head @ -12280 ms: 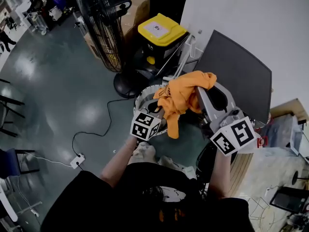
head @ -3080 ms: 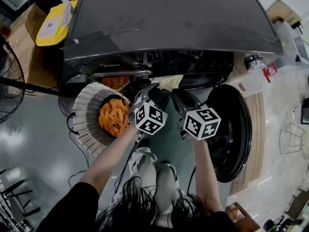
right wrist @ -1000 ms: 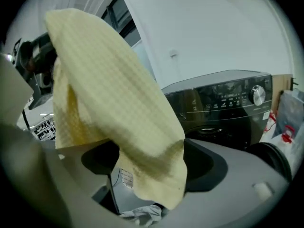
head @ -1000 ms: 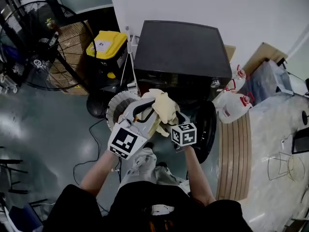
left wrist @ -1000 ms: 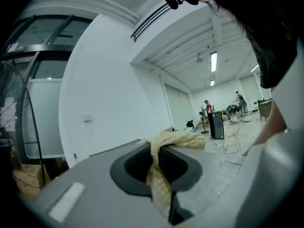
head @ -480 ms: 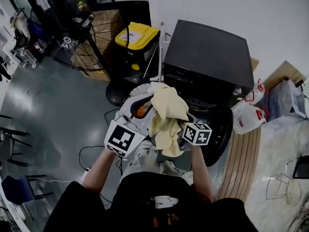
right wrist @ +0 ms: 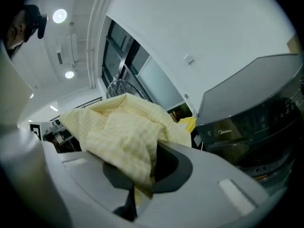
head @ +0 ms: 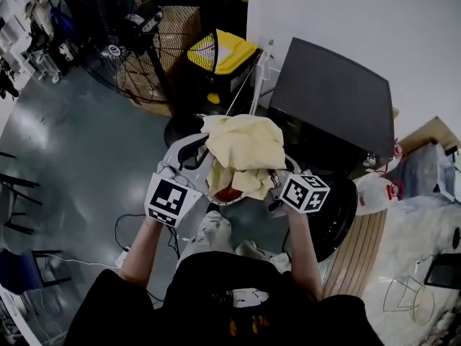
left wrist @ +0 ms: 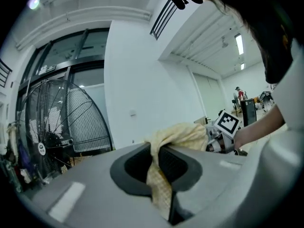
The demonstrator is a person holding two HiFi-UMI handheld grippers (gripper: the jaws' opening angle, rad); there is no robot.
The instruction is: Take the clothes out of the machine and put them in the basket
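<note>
Compared w/ half a sec ago, the yellow cloth (head: 243, 148) is held flatter and wider, and is now carried right over the basket (head: 216, 202), where an orange garment (head: 229, 193) is glimpsed beneath it. On the left gripper (left wrist: 160, 190) the fingers are clamped on one edge of the cloth. On the right gripper (right wrist: 134, 194) they are pinched on another fold, so it is hung btwn both, clear of the washing machine (head: 335, 99).

Step in hand is judged to be the drop. Both grippers should be lowered until the cloth is inside the rim, then released together so no corner is left draped outside. Basket is mostly hidden by the cloth, so aim must be checked.

Nearby: machine door (head: 338, 218) is swung open at right, fan (head: 137, 27) and yellow-lidded bin (head: 225, 51) are set behind, and a cable (head: 133, 218) is trailed across the floor.
</note>
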